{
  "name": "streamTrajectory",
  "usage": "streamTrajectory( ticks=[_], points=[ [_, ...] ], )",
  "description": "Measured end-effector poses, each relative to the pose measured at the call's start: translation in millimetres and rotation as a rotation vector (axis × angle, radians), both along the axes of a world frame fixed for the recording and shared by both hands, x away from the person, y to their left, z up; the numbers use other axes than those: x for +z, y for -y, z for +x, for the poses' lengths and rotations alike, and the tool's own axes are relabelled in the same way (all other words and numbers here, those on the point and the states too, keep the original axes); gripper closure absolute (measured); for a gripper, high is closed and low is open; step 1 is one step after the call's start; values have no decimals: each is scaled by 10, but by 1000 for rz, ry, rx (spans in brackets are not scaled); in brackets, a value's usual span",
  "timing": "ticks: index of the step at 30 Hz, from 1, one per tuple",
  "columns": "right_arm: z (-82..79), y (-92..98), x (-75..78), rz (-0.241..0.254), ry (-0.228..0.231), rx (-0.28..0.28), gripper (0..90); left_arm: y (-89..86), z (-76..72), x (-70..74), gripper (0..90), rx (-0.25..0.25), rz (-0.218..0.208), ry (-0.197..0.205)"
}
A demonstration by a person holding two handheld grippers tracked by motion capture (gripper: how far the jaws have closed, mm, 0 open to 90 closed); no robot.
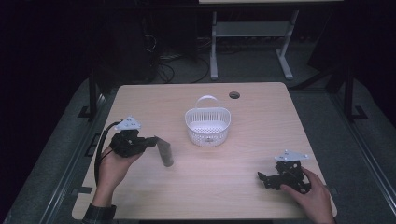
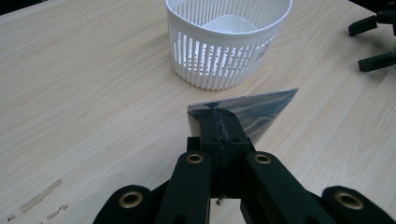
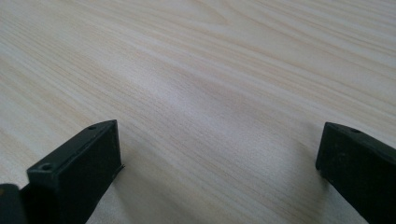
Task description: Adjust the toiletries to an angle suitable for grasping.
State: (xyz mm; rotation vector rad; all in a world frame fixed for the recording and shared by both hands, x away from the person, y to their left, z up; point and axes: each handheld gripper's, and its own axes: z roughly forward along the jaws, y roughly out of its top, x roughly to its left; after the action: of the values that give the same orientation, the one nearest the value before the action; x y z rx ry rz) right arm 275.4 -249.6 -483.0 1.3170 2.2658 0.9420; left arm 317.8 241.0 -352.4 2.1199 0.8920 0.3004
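Observation:
A flat grey foil pouch [image 1: 165, 152] hangs from my left gripper [image 1: 154, 140], whose jaws are shut on its upper edge; the left gripper view shows the pouch [image 2: 261, 109] pinched between the closed fingertips [image 2: 223, 126]. A white slatted plastic basket [image 1: 208, 125] with a handle stands at the table's middle, to the right of the pouch and a little beyond it; its wall [image 2: 219, 60] is ahead of the left jaws. My right gripper [image 1: 264, 179] rests low at the table's near right, jaws wide open with bare wood between them [image 3: 217, 154].
The light wooden table [image 1: 252, 116] has a round cable hole [image 1: 234, 95] at the back. A desk frame's white legs [image 1: 214, 46] and cables lie on the floor beyond. The right gripper's open jaws [image 2: 373, 42] appear at the far right of the left gripper view.

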Motion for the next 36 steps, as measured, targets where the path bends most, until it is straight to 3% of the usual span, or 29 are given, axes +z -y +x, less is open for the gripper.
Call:
streamTrajectory(
  ticks=[12,20,27,33,36],
  points=[
    [0,0,0,0,0,0,0,12,86,-11,898,4,5,7],
    [5,1,0,1,0,0,0,-47,56,6,886,-4,-1,-1],
    [6,1,0,0,0,-1,0,-94,8,35,704,-3,7,-6],
    [6,1,0,0,0,-1,0,-130,-26,58,427,-21,22,-11],
    [6,1,0,0,0,-1,0,-126,-30,57,330,-33,30,-14]
  ],
)
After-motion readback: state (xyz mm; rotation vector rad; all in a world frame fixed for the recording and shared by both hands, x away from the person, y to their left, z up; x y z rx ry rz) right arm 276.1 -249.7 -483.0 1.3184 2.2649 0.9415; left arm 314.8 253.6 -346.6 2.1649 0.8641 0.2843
